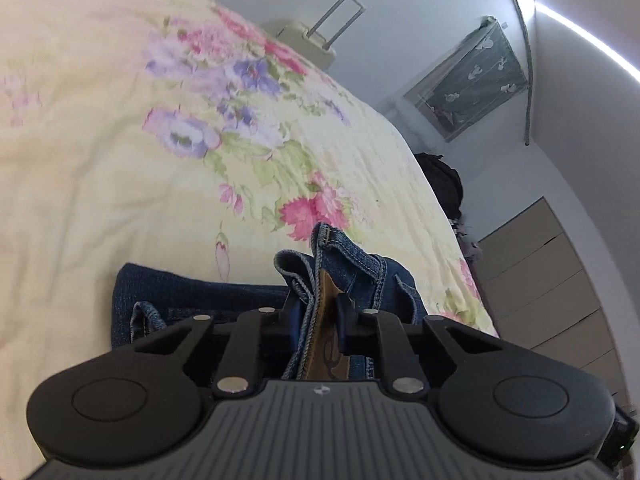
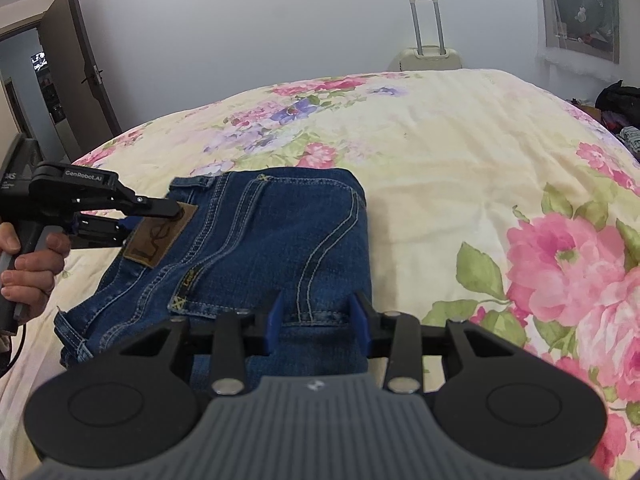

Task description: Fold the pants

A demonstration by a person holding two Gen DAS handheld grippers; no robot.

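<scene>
Blue denim pants [image 2: 256,240] lie folded on the floral bedspread [image 2: 460,184], waistband toward the left. My left gripper [image 1: 318,308] is shut on the waistband at the brown leather label [image 1: 326,320]; it also shows in the right wrist view [image 2: 160,216], pinching the label [image 2: 160,236]. My right gripper [image 2: 318,320] is open, its blue pads on either side of the near fold of the pants, just above the cloth. In the left wrist view the pants [image 1: 352,268] bunch up between the fingers.
A cream suitcase [image 2: 430,56] stands behind the bed by the wall. A drawer unit [image 1: 548,280] and dark clothes [image 1: 444,184] are at the bed's right. An open door [image 2: 80,60] is at far left.
</scene>
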